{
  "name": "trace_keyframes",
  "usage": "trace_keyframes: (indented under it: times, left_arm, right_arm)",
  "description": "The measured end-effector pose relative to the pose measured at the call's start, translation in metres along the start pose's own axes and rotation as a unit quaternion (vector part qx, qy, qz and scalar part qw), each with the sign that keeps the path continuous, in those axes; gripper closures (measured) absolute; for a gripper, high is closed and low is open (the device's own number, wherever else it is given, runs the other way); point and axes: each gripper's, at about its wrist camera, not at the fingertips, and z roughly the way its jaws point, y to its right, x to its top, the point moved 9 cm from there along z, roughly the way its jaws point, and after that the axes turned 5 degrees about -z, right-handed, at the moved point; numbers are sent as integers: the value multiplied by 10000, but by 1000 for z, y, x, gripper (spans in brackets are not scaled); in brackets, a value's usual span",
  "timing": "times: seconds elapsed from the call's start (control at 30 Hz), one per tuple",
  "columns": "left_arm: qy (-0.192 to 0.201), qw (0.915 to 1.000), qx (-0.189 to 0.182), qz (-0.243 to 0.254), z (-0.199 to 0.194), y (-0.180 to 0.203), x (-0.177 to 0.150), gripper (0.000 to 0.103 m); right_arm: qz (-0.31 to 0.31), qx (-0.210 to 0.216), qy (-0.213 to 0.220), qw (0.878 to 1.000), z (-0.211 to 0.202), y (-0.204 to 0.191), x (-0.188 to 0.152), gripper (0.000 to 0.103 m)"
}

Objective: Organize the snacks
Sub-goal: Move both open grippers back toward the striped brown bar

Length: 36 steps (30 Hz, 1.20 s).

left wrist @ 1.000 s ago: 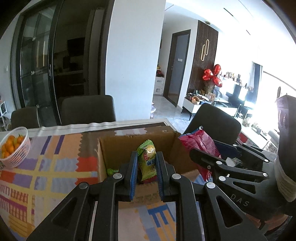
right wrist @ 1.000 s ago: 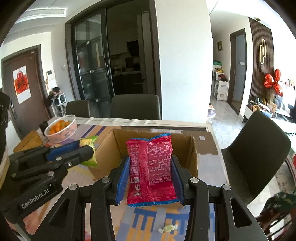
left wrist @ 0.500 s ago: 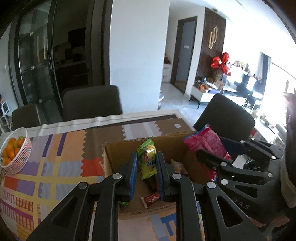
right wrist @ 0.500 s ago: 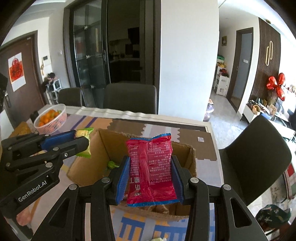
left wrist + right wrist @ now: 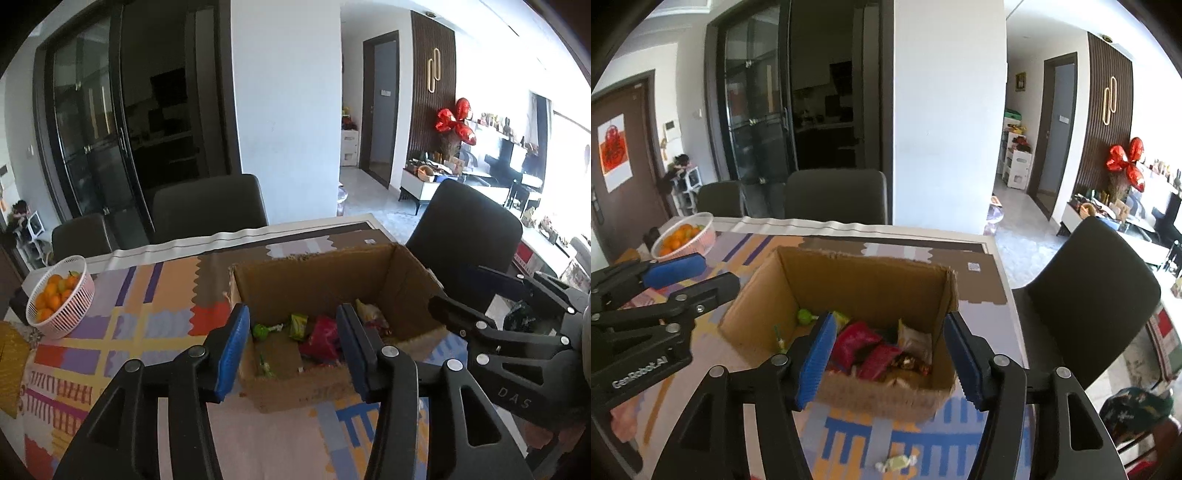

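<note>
An open cardboard box (image 5: 325,273) (image 5: 864,280) stands on the patterned table and holds several snacks. A red snack bag (image 5: 855,341) and a small green-yellow packet (image 5: 298,325) lie inside it, with a green candy (image 5: 260,330). My left gripper (image 5: 291,343) is open and empty, above the box's near left side. My right gripper (image 5: 888,350) is open and empty, above the box's near wall. Each gripper shows in the other's view, the right (image 5: 498,306) and the left (image 5: 690,275).
A white basket of oranges (image 5: 61,295) (image 5: 685,234) sits at the table's far left. A wrapped candy (image 5: 895,461) lies on the table in front of the box. Dark chairs (image 5: 836,195) stand at the far side and at the right (image 5: 465,229).
Both grippers have opened. The green-yellow packet and the red bag have left the fingers and now lie inside the box. Both grippers have moved closer over the box.
</note>
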Motion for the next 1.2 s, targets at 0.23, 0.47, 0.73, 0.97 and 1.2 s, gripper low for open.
trace_keyframes:
  times: [0.23,0.47,0.73,0.97,1.2]
  left_arm:
    - [172,9998,20,-23,-36,10,-26,47]
    - [80,9999,-119,-58,-58,25,-59,45]
    - [-456,9984,-202,-260,-60,36,-117,45]
    - [-1086,9930,-248,-394,-46,45,-172,45]
    - [-1634,9853,-320,-380,-35,58,-220,45]
  right_arm:
    - [11,-2,172,9999,-37,-2,-19,38]
    - [83,165,226,9996,-69,-8,-51,34]
    - [145,171,-44,9997,-80,-15,-102,34]
    - [240,192,-459,9985,-76,-16,-154,34]
    - [249,21,-879,9958,-70,-13,-197,34]
